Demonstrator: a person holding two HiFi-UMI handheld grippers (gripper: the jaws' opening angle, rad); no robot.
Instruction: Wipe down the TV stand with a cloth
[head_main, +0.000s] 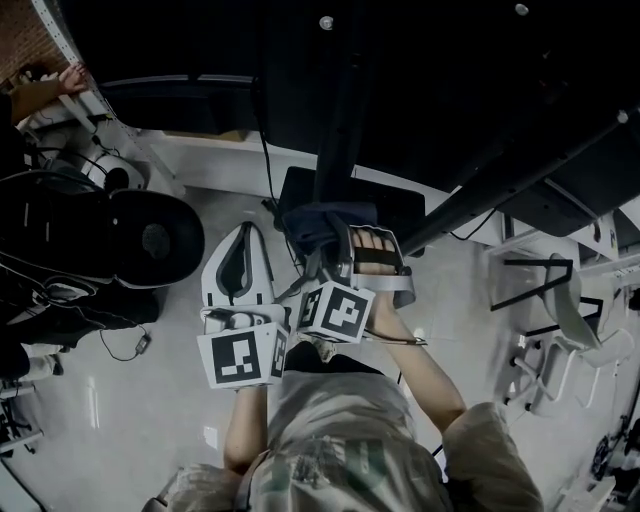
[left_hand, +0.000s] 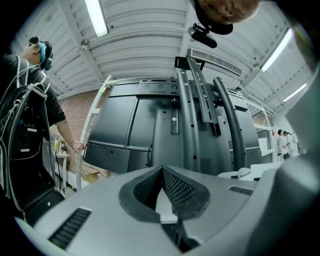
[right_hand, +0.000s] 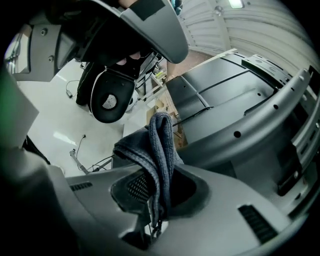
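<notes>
Right gripper (right_hand: 159, 197) clamped on grey ribbed cloth (right_hand: 159, 145), folds bunched toward 12 o'clock. Left gripper (left_hand: 162, 172) jaws pressed together, empty. Dark curved perforated metal stand (right_hand: 255, 122) at 2 o'clock.

On my feed the left gripper (left_hand: 162, 174) and right gripper (right_hand: 156, 192) are pale grey moulded shells with dark dimpled pads (left_hand: 179, 188) and slotted vents (left_hand: 70, 227). The left cube (head_main: 240, 358) and right cube (head_main: 340, 312) are white (black square markers on each visible face). The shirt (head_main: 340, 440) is pale, printed and short-sleeved.
</notes>
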